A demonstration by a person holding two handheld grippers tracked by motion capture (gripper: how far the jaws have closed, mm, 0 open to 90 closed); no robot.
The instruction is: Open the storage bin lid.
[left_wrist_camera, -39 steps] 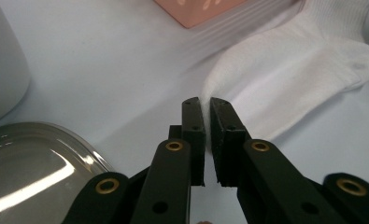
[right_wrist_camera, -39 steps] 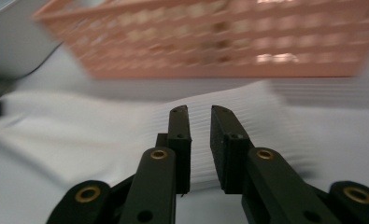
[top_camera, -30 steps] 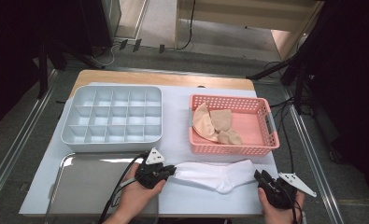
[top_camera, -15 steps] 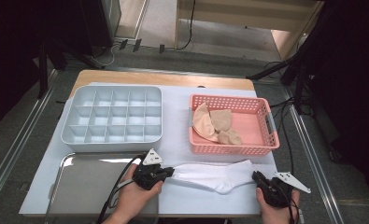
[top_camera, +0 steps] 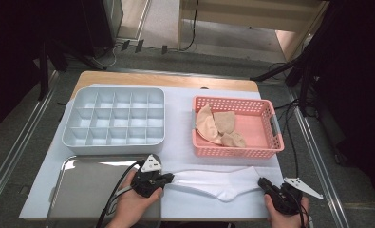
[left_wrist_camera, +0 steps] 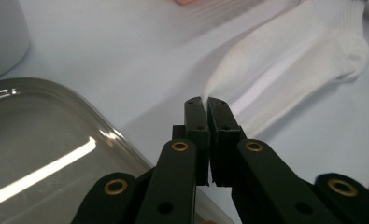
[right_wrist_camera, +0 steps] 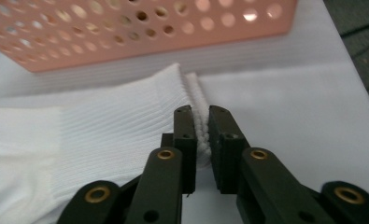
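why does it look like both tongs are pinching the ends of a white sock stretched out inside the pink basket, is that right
Not quite. The left tongs and right tongs do pinch the ends of the white sock, but the high view shows it stretched on the white table cover in front of the pink basket, not inside it.

1. A white sock, ribbed at its cuff, is seen between the two black hand-held grippers.
2. A pink perforated basket is seen beyond the right hand-held gripper, with beige cloths inside.
3. A pale grey-blue divided tray and a silver metal tray are seen by the left hand-held gripper.
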